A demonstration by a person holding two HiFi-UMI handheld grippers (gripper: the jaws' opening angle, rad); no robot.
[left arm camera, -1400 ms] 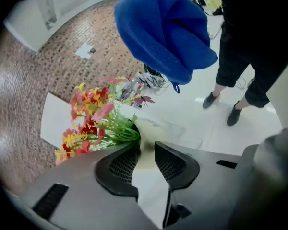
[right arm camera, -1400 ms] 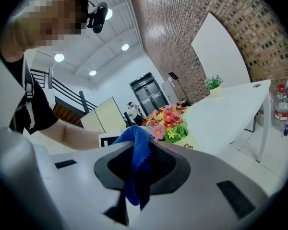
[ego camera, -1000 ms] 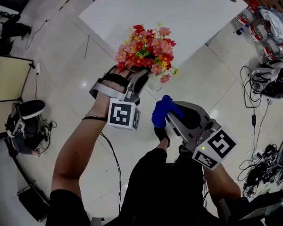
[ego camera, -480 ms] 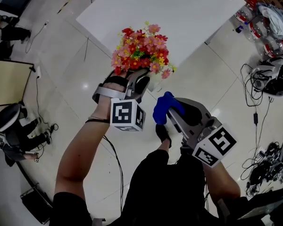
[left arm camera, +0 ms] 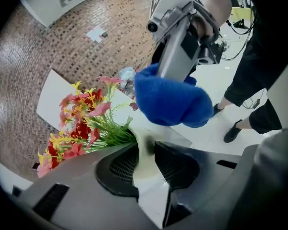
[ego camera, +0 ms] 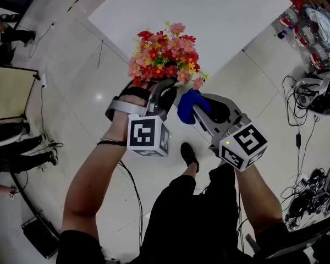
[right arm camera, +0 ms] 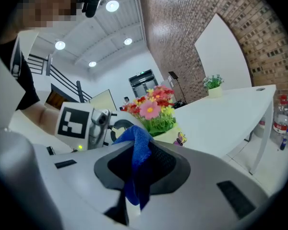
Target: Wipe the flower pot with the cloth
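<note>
Head view, left gripper (ego camera: 163,92): is being pointed forward and down, its jaws set a middling way apart around the flower pot (left arm camera: 143,181). In this view the pot is almost wholly covered by the jaws and the flowers (ego camera: 165,54).
Head view, right gripper (ego camera: 201,111): is being kept closed on the blue cloth (ego camera: 188,104). The bunched cloth is sitting just beside the left jaws, under the blooms.
Head view, setting: both tools are being held in the air over the tiled floor (ego camera: 88,81), near the white table (ego camera: 209,10).
Left gripper view, grip: the cream wall of the pot is being pressed from both sides by the pads (left arm camera: 175,164).
Left gripper view, pot axis: it is being held along the line the jaws point, with the flowers spilling out ahead and to the left.
Left gripper view, cloth: a rounded wad is hanging just past the jaw tips, over the pot's upper wall. Contact cannot be told.
Right gripper view, grip: a fold of cloth is being pinched between nearly closed jaws.
Right gripper view, pot: its pale wall is showing just beyond the cloth's tip and slightly to the right, below the blooms.
Coming move, judged: the right gripper is the nearer working hand. The wipe is likely being confined to the little bare wall above the left pads.
</note>
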